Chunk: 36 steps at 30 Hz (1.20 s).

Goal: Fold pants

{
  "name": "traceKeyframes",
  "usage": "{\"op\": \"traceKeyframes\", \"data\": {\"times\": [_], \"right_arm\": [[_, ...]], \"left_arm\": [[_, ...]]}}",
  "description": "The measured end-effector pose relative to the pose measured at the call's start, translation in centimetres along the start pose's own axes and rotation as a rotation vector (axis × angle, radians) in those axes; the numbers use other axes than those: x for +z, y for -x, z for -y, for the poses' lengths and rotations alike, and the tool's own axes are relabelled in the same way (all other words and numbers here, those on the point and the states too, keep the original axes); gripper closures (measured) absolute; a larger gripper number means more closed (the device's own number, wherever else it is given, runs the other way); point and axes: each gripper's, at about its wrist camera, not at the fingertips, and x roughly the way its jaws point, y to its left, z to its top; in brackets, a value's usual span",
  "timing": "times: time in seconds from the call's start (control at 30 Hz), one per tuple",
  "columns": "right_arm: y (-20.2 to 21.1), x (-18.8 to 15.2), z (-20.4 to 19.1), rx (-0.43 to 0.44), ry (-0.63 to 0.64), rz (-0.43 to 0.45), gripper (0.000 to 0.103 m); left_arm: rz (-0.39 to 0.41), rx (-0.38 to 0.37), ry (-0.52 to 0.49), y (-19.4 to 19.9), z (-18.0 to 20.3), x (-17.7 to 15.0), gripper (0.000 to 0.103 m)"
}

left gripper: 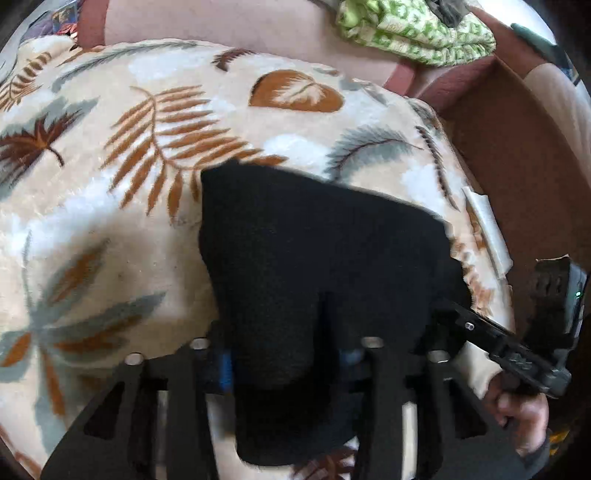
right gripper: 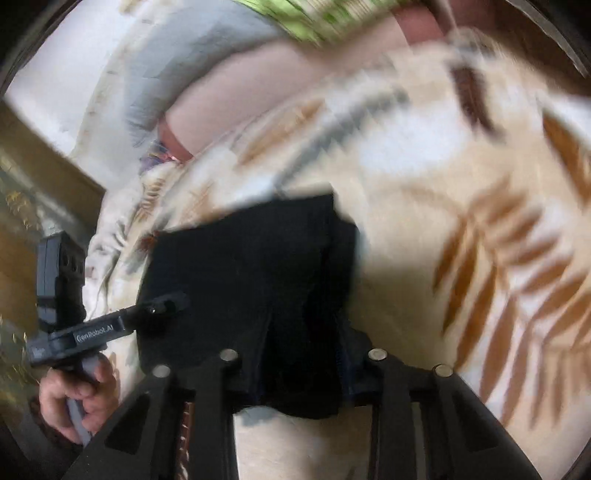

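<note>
The black pants [left gripper: 314, 251] lie in a folded bundle on a cream blanket with a leaf print [left gripper: 147, 155]. My left gripper [left gripper: 291, 354] is shut on the near edge of the pants, and cloth hangs over its fingers. In the left wrist view my right gripper [left gripper: 491, 332] grips the pants' right edge. In the right wrist view the pants [right gripper: 251, 266] fill the middle, and my right gripper [right gripper: 303, 362] is shut on their near edge. The left gripper [right gripper: 162, 306] holds their left side. The right wrist view is blurred.
A green patterned cloth [left gripper: 413, 29] lies at the far end on a pink sheet [left gripper: 240, 22]. A brown box wall [left gripper: 517, 155] stands to the right of the blanket. A grey pillow [right gripper: 192, 59] lies at the far left in the right wrist view.
</note>
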Motion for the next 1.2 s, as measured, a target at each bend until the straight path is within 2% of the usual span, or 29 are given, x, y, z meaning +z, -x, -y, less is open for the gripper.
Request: {"op": "traceKeyframes", "data": {"times": [0.13,0.17,0.2,0.23,0.27,0.4,0.47,0.53,0.57,0.6,0.63,0.67,0.7,0.8,0.87,0.97,1.1,1.2], "right_arm": [[-0.1,0.0,1.4,0.048,-0.082,-0.008,0.065],[-0.1,0.1,1.5,0.057,-0.092,-0.005,0.063],[0.1,0.1,1.6,0.06,-0.095,0.0,0.062],[0.5,0.1,1.4,0.058,-0.09,0.011,0.056],[1.0,0.1,0.9,0.047,-0.078,0.024,0.056],[6.4,-1.3,-2.5,-0.077,0.129,0.202,0.055],[9.3,-3.2,-4.7,-0.117,0.255,0.299,0.044],[11.3,-5.1,-6.7,-0.154,0.352,0.367,0.031],[12.0,-5.8,-7.4,-0.174,0.379,0.397,0.023],[12.7,-6.5,-8.0,-0.188,0.392,0.421,0.021],[13.4,-7.3,-8.3,-0.195,0.394,0.444,0.02],[13.7,-7.8,-8.5,-0.194,0.386,0.45,0.02],[13.9,-8.3,-8.4,-0.188,0.367,0.443,0.019],[13.1,-8.8,-7.8,-0.185,0.299,0.361,0.019],[13.1,-9.1,-8.0,-0.219,0.316,0.353,0.02],[12.7,-9.2,-7.7,-0.23,0.321,0.342,0.019],[12.5,-9.2,-7.6,-0.224,0.312,0.344,0.02],[12.2,-9.1,-7.6,-0.224,0.318,0.338,0.02]], "left_arm": [[0.019,-0.022,0.016,0.2,-0.9,-0.3,0.043],[0.018,-0.002,0.009,0.4,-0.6,-0.2,0.04],[0.024,0.042,-0.001,0.8,-0.2,-0.1,0.032],[0.036,0.082,-0.005,1.4,0.1,-0.1,0.03],[0.051,0.105,-0.008,2.1,0.4,-0.2,0.03],[0.166,0.226,-0.054,6.4,2.4,-1.3,0.03],[0.21,0.268,-0.052,8.4,3.7,-2.0,0.03],[0.237,0.324,-0.038,10.4,5.1,-3.2,0.02],[0.238,0.348,-0.038,11.2,6.1,-4.2,0.019],[0.236,0.362,-0.053,11.5,6.8,-5.0,0.018],[0.238,0.383,-0.075,11.9,7.7,-6.1,0.013],[0.239,0.396,-0.084,11.7,8.1,-6.7,0.009],[0.247,0.41,-0.091,11.7,8.6,-7.7,0.0],[0.291,0.42,-0.107,11.6,9.0,-9.6,0.0],[0.313,0.41,-0.123,11.7,9.4,-10.1,0.0],[0.362,0.442,-0.183,11.9,10.6,-10.6,0.0],[0.34,0.452,-0.219,11.1,11.5,-10.8,0.0],[0.323,0.459,-0.207,10.8,11.3,-10.6,0.0]]}}
